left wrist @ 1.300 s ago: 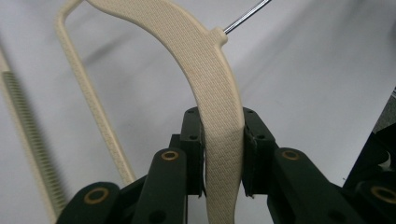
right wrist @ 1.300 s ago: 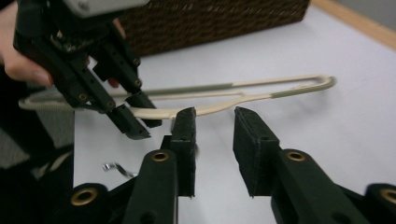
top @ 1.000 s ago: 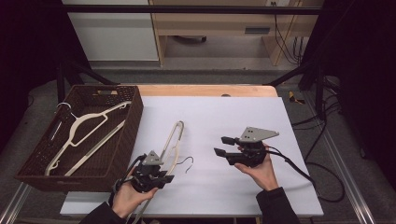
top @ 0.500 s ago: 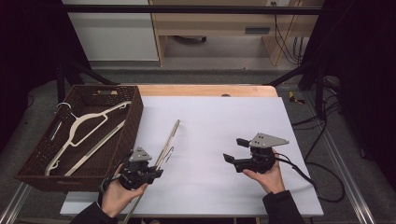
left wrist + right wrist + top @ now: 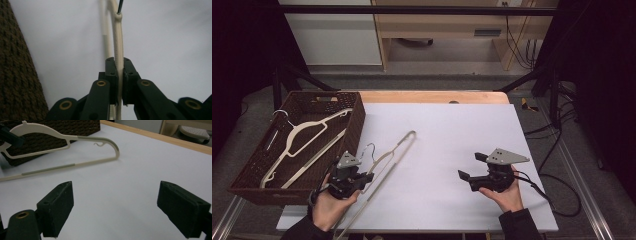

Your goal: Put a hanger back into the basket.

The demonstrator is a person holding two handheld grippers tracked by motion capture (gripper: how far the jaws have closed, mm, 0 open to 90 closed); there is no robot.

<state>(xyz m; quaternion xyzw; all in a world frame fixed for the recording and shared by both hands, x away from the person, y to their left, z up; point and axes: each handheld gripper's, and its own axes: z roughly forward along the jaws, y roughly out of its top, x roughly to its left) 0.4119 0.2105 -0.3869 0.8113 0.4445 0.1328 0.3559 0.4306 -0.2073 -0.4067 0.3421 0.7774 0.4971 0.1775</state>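
My left gripper (image 5: 366, 176) is shut on the thin upper arm of a cream plastic hanger (image 5: 394, 150), close to the metal hook (image 5: 371, 148). Its jaws have just closed further on it. In the left gripper view the hanger's arm (image 5: 118, 37) runs straight up between the pressed pads (image 5: 111, 72). The hanger stands on edge, slanting from the table's front edge toward the middle. My right gripper (image 5: 472, 167) hovers at the right front of the white table (image 5: 452, 125), open, its jaws having just widened. Nothing lies between its pads (image 5: 60, 205); the hanger (image 5: 75, 165) lies farther off.
A dark wicker basket (image 5: 357, 115) stands at the left edge, right beside my left hand. It holds another cream hanger (image 5: 307, 135). Its woven wall (image 5: 15, 75) is close on the left. A wooden strip (image 5: 432, 96) borders the far side of the table.
My left gripper has moved left toward the basket with the hanger, which has tipped up on edge. My right gripper has drifted right and nearer, and its jaws have opened wider.
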